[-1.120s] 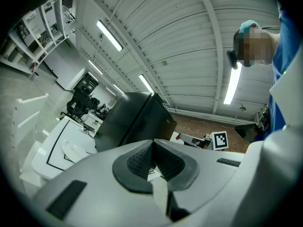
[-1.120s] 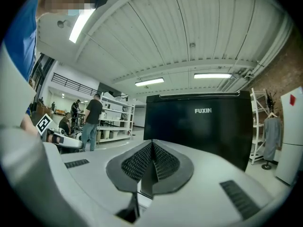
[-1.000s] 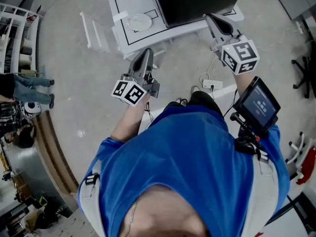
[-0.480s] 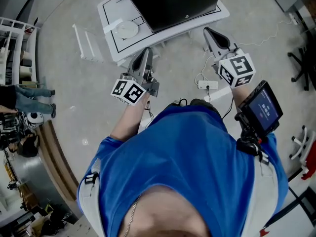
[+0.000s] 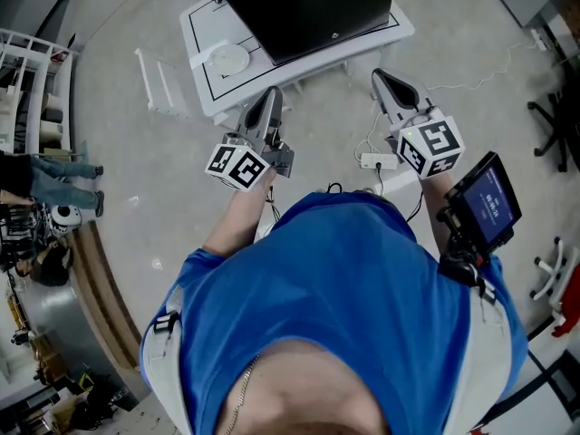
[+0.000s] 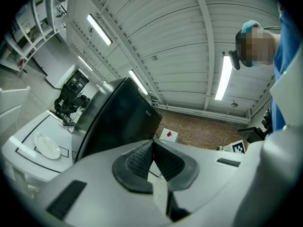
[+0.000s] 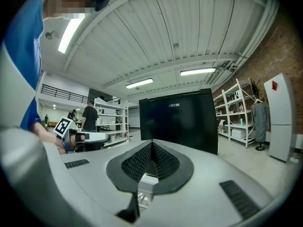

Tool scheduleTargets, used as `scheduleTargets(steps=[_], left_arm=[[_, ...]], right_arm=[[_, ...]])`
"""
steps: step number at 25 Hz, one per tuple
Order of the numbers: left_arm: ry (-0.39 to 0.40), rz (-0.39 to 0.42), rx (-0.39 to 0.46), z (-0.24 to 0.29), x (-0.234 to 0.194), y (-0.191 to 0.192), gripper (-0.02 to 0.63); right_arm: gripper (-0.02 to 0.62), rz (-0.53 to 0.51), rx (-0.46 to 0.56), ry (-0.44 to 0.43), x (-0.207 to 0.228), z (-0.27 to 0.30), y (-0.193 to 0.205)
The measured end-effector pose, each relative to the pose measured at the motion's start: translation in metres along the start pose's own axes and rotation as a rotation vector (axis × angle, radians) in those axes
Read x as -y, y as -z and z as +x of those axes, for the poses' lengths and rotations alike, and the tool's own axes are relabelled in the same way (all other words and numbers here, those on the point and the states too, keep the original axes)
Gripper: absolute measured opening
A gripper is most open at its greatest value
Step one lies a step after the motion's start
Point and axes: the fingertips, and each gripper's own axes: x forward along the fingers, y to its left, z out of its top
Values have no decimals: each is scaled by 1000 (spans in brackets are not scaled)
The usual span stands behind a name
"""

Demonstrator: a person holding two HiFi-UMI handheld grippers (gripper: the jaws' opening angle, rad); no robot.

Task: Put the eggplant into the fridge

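No eggplant shows in any view. The black fridge (image 5: 304, 7) stands with its door shut on a low white table (image 5: 201, 25) ahead of me. My left gripper (image 5: 271, 99) hangs just short of the table's near edge, jaws shut and empty. My right gripper (image 5: 382, 80) is off the table's right corner, also shut with nothing held. In the left gripper view the fridge (image 6: 118, 119) rises beyond the closed left gripper (image 6: 152, 143). The right gripper view faces the fridge (image 7: 182, 122) past the shut right gripper (image 7: 152, 144).
A white plate (image 5: 227, 57) lies on the table left of the fridge. A white rack (image 5: 159, 80) leans beside the table. A power strip (image 5: 379, 160) with cables lies on the floor. Shelving (image 5: 32, 71) and a person (image 5: 54, 166) are at the left, a chair (image 5: 557, 125) right.
My right gripper has dropped lower and drawn back from the fridge toward my body. The left gripper has shifted only slightly. Both stay shut.
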Motion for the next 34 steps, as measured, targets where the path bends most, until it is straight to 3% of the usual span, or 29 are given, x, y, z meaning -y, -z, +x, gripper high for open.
scheduleTargets(steps=[3, 9, 34], left_arm=[[8, 5, 2, 7, 1, 5, 8], [21, 8, -1, 26, 43, 8, 8], [44, 16, -23, 52, 70, 23, 8]], right_arm=[[3, 5, 10, 3, 5, -4, 3], [3, 8, 13, 14, 26, -43, -14], [3, -2, 23, 9, 46, -62, -21]])
